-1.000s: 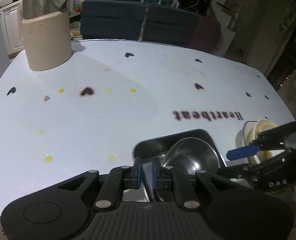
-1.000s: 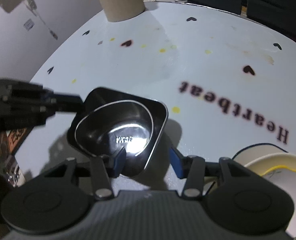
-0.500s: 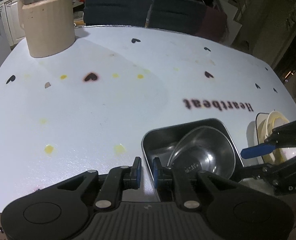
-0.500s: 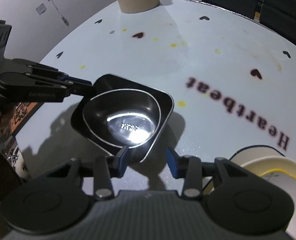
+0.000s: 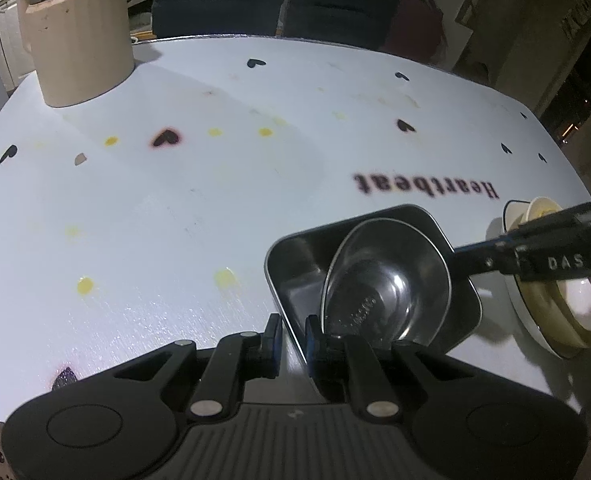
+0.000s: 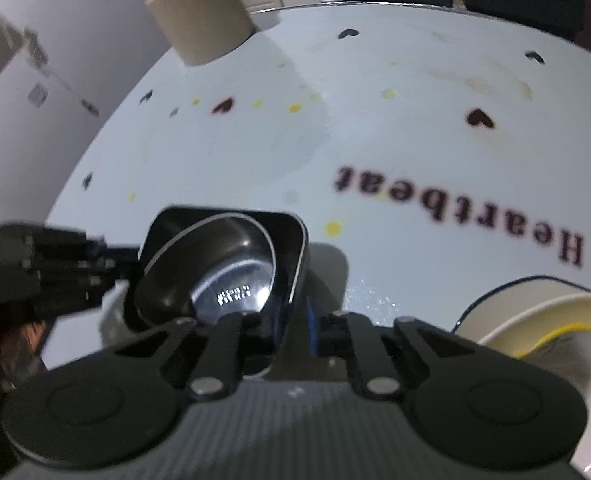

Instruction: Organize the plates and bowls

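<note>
A: Left tongs (image 5: 293, 342) are clamped on the near wall of the steel tray (image 5: 295, 256), one pad outside, one inside. Right tongs (image 6: 297, 326) have just been closing and now pinch the tray's opposite wall, so the tray is gripped from both sides.

B: And the bowl?

A: The steel bowl (image 5: 383, 280) sits tilted inside the tray, its rim leaning up against the side near the right tongs. The tray rests at the near edge of the table (image 5: 215, 200), close beside the stacked dishes (image 6: 535, 320).

B: How to do this step well?

A: My judgement: lift both sides together and keep the tray level. The bowl is loose and the metal looks slick, so any tilt would likely send it sliding. The pinch is on thin wall only; keep it firm.

B: Surfaces?

A: Tray is dark polished metal, squarish with rounded corners. Bowl is round, shiny, with stamped lettering on its floor. Dishes look ceramic, cream with a dark rim line and a yellow one. Table is glossy white, printed with hearts and "Heartbeat". A beige jug (image 5: 79, 40) stands at the far corner.
</note>
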Motion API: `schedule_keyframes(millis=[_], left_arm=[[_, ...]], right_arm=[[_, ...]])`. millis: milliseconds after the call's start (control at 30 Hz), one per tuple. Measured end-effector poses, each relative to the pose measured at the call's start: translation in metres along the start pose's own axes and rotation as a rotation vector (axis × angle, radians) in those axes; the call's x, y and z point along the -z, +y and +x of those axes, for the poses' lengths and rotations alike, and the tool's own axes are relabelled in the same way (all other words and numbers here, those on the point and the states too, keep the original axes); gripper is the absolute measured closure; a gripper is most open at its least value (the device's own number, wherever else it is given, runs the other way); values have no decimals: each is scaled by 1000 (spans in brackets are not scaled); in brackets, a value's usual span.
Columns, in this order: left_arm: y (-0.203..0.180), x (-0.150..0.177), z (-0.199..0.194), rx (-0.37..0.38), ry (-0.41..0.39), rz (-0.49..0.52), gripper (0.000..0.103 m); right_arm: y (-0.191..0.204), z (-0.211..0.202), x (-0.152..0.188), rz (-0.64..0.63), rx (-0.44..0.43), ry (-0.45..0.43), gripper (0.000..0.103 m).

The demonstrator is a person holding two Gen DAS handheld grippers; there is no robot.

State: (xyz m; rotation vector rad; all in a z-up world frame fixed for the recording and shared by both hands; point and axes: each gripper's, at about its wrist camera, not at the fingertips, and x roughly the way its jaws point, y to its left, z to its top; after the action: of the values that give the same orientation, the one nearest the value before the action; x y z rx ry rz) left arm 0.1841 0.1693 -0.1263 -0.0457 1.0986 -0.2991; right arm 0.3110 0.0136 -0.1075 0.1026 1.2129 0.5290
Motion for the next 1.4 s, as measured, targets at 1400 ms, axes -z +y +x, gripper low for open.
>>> schedule_keyframes(millis=[1400], left_arm=[[29, 2, -18, 141, -28, -157, 92]], right_arm=[[-22, -10, 27, 280, -119, -14, 97]])
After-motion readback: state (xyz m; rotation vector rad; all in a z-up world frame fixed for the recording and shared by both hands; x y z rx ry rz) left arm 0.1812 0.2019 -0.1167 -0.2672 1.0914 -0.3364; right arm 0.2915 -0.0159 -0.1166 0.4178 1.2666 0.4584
